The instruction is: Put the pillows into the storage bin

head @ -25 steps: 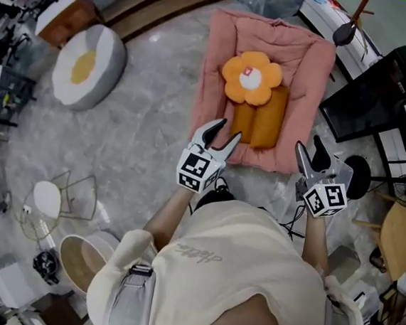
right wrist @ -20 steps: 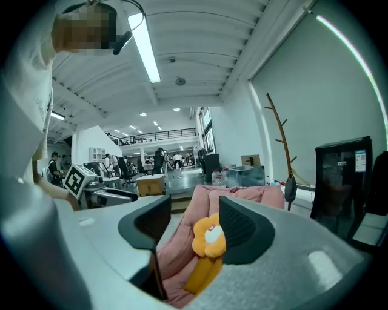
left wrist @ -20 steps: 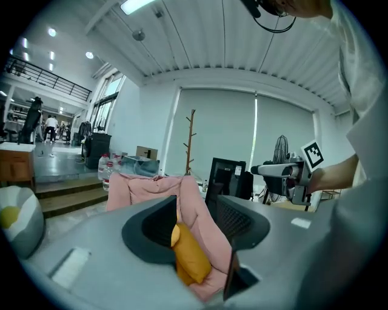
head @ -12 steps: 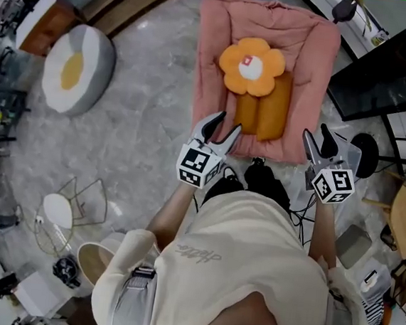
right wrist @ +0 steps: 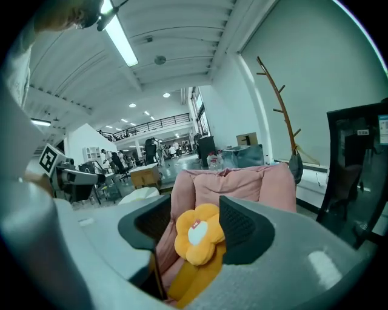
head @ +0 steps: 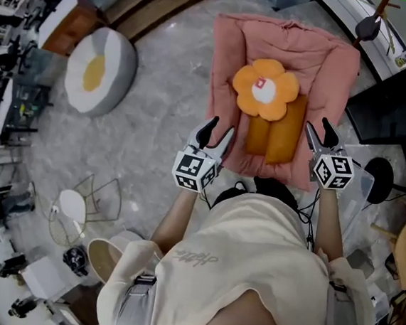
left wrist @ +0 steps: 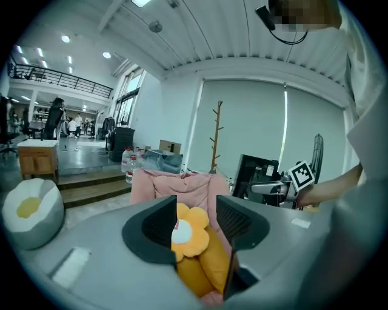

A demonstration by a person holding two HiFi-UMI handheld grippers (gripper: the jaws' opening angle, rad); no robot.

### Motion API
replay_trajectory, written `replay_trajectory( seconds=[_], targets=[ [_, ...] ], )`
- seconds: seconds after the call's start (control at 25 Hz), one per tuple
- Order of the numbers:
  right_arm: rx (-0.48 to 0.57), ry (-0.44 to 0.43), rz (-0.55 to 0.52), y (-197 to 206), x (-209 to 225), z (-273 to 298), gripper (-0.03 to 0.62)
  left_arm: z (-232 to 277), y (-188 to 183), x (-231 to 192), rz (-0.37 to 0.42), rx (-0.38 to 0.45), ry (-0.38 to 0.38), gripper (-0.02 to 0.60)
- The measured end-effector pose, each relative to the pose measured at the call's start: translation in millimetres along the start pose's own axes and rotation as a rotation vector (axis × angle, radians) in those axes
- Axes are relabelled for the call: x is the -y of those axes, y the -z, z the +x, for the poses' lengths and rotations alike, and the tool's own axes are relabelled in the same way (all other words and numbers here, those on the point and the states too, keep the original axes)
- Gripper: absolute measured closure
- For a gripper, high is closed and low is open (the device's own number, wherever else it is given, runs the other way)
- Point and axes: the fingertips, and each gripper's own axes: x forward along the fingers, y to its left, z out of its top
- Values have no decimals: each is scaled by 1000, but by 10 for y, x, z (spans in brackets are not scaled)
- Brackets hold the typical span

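Observation:
A pink padded bin [head: 230, 68] lies on the grey floor. In it rest an orange flower pillow [head: 265, 89] and two long orange pillows [head: 275, 135] partly under the flower. A round fried-egg pillow [head: 101, 70] lies on the floor to the far left, outside the bin. My left gripper [head: 217, 132] hangs open at the bin's near left corner, nothing between its jaws. My right gripper [head: 319, 131] is open and bare at the near right corner. Both gripper views look along the jaws at the flower pillow [left wrist: 189, 232] [right wrist: 197, 233] in the bin [left wrist: 194, 187] [right wrist: 242, 181].
A black screen on a stand [head: 398, 105] rises right of the bin, with a round black base [head: 378, 181] beside it. A wire-frame stool [head: 85, 204] and a wooden tub [head: 105, 256] stand near left. A wooden cabinet [head: 67, 13] and steps [head: 154, 0] lie behind the egg pillow.
Both grippers have moved forward to the bin's near corners, the right one also sinking. Their jaws keep the same opening. The pillows have not moved.

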Motion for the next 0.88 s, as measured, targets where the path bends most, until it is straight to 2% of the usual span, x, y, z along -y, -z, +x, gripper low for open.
replay_trajectory(
  seconds=[0.28,0.4,0.68,0.88],
  targets=[
    [-132,-77,25,315,387,706,349,476,-158,-183,-31,-4,-110,377],
    [-183,-101,40,497,444,973,349,547,-89,-304,-32,-46,-157,373],
    [-280,-125,118,894,569,1562,335,631,237,-433,-69,-178,-199,367],
    [-351,-106,190,1161,728,1787,302,717,297,-499,-114,-202,-240,359]
  ],
)
